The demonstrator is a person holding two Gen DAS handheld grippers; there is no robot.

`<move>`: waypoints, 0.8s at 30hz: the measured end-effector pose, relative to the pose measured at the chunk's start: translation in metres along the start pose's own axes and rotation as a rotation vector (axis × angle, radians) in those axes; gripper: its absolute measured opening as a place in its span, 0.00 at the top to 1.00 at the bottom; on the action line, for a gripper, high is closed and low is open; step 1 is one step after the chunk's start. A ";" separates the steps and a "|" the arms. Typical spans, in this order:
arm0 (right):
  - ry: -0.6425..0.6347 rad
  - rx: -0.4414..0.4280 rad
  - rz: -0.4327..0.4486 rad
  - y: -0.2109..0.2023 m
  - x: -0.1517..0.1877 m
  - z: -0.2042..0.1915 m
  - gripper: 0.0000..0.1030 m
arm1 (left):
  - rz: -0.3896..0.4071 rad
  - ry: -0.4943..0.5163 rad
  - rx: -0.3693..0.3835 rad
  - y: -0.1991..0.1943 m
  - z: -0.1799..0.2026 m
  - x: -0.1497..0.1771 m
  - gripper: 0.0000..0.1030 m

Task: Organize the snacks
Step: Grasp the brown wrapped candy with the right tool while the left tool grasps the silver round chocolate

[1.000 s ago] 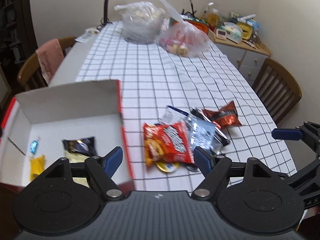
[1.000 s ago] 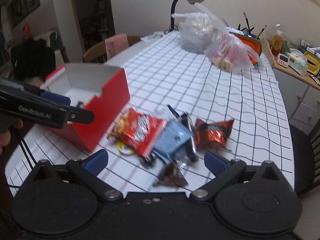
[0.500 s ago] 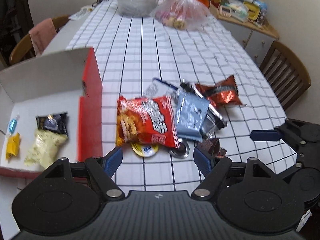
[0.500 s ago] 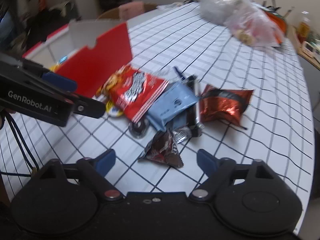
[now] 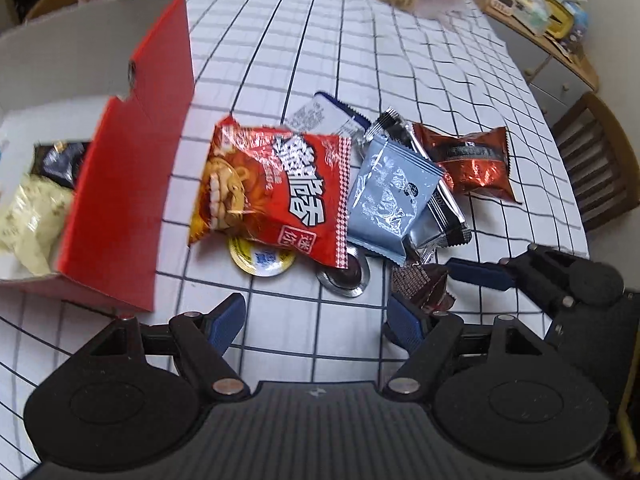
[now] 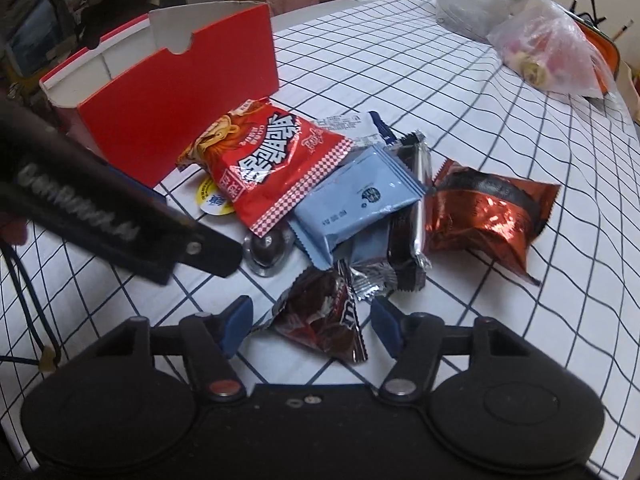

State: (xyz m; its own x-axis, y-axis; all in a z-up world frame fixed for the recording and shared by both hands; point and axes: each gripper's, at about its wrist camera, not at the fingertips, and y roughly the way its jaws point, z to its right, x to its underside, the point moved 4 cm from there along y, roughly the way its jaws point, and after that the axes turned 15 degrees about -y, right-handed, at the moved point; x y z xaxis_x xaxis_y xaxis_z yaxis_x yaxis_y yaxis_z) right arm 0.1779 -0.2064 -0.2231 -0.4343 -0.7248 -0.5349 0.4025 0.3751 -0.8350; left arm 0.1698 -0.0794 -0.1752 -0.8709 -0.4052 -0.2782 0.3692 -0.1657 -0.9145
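A pile of snacks lies on the checked tablecloth beside a red box: a red noodle-snack bag, a light blue packet, a copper foil packet, and a small dark chocolate packet. The box holds a pale yellow snack and a dark packet. My left gripper is open just short of the red bag and two round jelly cups. My right gripper is open with its fingers either side of the dark chocolate packet.
The red box stands left of the pile. Two plastic bags sit at the table's far end. A wooden chair is by the right edge. A cluttered sideboard stands beyond.
Both grippers have moved forward and down toward the pile. The right gripper's fingers now flank the dark chocolate packet. The left gripper is closer to the red bag.
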 end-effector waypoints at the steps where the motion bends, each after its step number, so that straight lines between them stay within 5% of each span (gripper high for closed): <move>1: -0.001 -0.003 0.000 0.001 0.000 0.000 0.49 | -0.016 -0.020 0.002 0.003 0.000 -0.002 0.25; 9: 0.011 -0.038 0.010 0.003 0.001 0.005 0.58 | -0.107 -0.140 -0.004 0.028 0.001 -0.016 0.33; 14: 0.032 -0.067 0.017 -0.001 0.005 0.008 0.67 | -0.114 -0.140 -0.019 0.036 0.012 -0.019 0.39; 21: 0.052 -0.079 0.024 -0.004 0.009 0.010 0.68 | -0.099 -0.124 -0.049 0.043 0.022 -0.022 0.45; 24: 0.063 -0.080 0.028 -0.006 0.011 0.012 0.69 | -0.085 -0.107 -0.076 0.042 0.023 -0.022 0.57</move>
State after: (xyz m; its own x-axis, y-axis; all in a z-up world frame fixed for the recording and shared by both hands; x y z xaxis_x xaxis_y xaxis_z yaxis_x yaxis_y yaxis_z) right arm 0.1805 -0.2235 -0.2227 -0.4746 -0.6764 -0.5633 0.3505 0.4419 -0.8258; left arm 0.2119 -0.0981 -0.2006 -0.8567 -0.4869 -0.1700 0.2669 -0.1364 -0.9540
